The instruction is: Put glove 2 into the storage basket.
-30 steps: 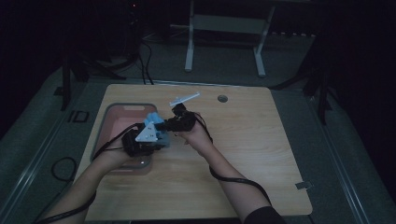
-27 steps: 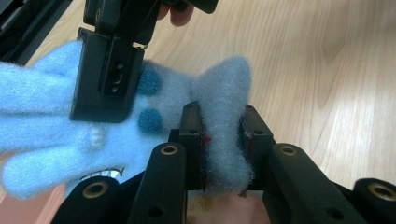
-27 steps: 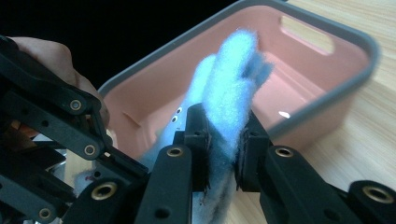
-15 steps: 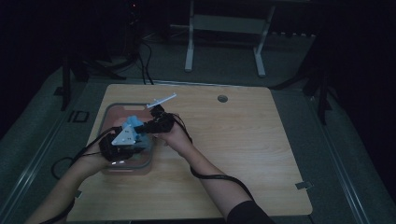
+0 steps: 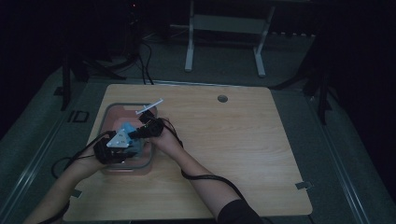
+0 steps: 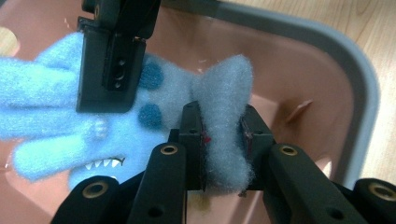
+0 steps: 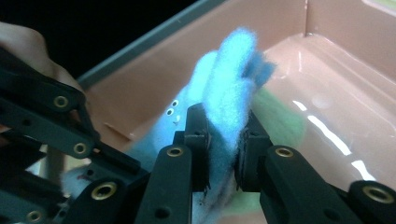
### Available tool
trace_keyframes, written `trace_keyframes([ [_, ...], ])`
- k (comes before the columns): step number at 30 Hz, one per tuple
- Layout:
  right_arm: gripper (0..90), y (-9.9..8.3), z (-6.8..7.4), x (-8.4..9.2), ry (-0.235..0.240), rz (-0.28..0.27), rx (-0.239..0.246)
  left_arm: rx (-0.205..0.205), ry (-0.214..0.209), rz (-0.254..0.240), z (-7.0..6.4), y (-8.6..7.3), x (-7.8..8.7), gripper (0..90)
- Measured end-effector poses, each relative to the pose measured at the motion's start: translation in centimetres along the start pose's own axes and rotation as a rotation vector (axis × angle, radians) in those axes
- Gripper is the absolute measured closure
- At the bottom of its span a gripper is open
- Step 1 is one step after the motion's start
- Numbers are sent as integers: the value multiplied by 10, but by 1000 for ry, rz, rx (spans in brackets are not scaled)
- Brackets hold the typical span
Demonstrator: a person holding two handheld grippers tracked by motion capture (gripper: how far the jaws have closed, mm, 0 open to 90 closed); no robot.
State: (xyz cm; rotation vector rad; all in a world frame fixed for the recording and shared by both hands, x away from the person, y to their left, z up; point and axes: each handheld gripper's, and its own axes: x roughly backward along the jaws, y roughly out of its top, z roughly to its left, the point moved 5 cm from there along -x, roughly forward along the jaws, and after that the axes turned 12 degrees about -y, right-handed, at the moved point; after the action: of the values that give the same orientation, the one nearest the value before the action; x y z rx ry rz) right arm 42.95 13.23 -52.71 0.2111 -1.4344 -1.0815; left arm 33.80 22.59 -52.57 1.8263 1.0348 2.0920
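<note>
A light-blue fuzzy cloth toy [image 5: 128, 129] with a toothed face hangs between my two grippers, low inside a pink bin [image 5: 110, 109] with a grey rim. My left gripper [image 6: 223, 140] is shut on a grey-blue fold of the toy [image 6: 224, 93]. My right gripper [image 7: 223, 140] is shut on another blue fold of the same toy [image 7: 231, 74]. In the high view the left gripper [image 5: 127, 141] comes in from the bin's left and the right gripper [image 5: 138, 132] from its right, tips close together. The right gripper's black jaws [image 6: 112, 60] hang over the toy's face.
The bin stands at the left side of the wooden table [image 5: 243, 149], which has a round hole [image 5: 222, 98] near its far edge. Something green [image 7: 280, 121] lies on the bin's floor behind the toy. The bin's grey rim [image 6: 359, 84] curves close by.
Both hands have moved left and down from the table's middle to over the pink bin, carrying the blue toy between them. Both grips have held.
</note>
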Motion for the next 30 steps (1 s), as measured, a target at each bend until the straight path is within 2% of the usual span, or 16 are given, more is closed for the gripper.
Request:
trace_keyframes([
  [2,781,0,1,-3,-12,12,20,0,-7,18,1,0,-1,758],
  [7,771,0,2,-9,-25,38,20,-1,-20,79,4,1,-9,748],
  [10,744,0,2,-11,-30,49,17,13,-32,96,6,2,-11,724],
  [13,658,1,2,-12,-29,44,10,25,-39,98,6,2,-13,679],
  [15,587,3,1,-10,-42,30,10,38,-36,97,6,3,-12,614],
  [18,482,6,-1,-5,-51,12,3,51,0,68,6,5,-10,475],
  [20,441,8,-4,0,-75,-7,8,55,23,59,5,6,-8,459],
  [21,441,8,-4,0,-75,-7,8,55,23,59,5,6,-8,414],
  [22,441,8,-6,3,-71,-16,3,55,23,59,5,6,-8,414],
  [23,380,9,-10,10,-72,-37,-5,81,42,46,5,8,-5,357],
  [24,380,9,-10,10,-72,-37,-5,91,44,28,5,9,-3,357],
  [25,343,9,-13,17,-72,-45,-17,112,46,9,5,10,-1,259],
  [27,318,9,-14,20,-66,-54,-17,137,49,-20,6,13,3,240],
  [28,296,8,-17,26,-49,-68,-28,138,53,-34,6,16,6,170],
  [29,296,8,-17,26,-49,-68,-28,146,66,-42,6,18,7,170],
  [30,257,8,-17,31,-26,-80,-35,154,74,-52,7,19,9,140],
])
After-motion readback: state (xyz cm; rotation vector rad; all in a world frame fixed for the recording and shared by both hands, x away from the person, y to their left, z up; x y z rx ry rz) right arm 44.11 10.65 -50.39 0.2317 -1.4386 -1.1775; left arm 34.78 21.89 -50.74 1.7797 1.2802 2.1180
